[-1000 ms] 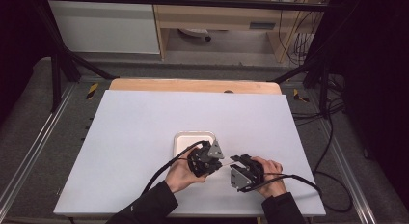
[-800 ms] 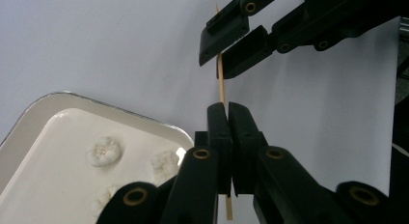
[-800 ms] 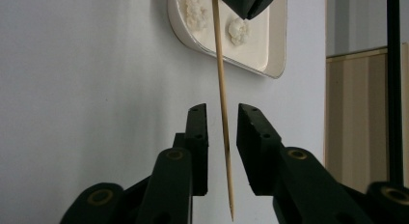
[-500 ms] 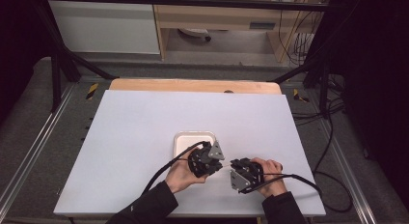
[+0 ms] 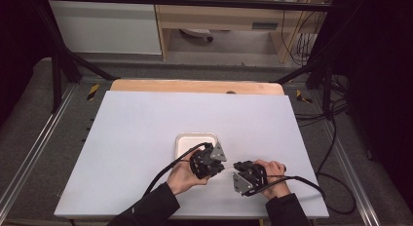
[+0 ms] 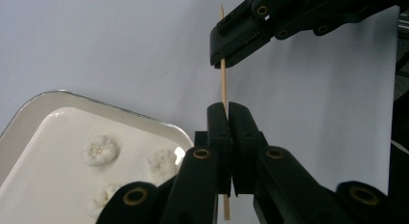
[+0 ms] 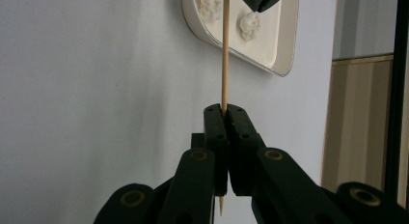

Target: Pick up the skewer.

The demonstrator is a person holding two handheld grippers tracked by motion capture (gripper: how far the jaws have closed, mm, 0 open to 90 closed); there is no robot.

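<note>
Both tools clench one skewer (image 6: 223, 84): left tool (image 6: 226, 113) at one end, right tool (image 7: 224, 115) at the other, above bare tabletop (image 5: 136, 133) just beside the tray's (image 5: 181, 141) near-right corner.

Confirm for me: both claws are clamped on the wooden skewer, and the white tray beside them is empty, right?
Not quite. Both the left claw and right claw are shut on the wooden skewer, but the white tray is not empty: the left gripper view shows small white pieces in it.

No text, label, brand, number or sign can be read on anything here.
</note>
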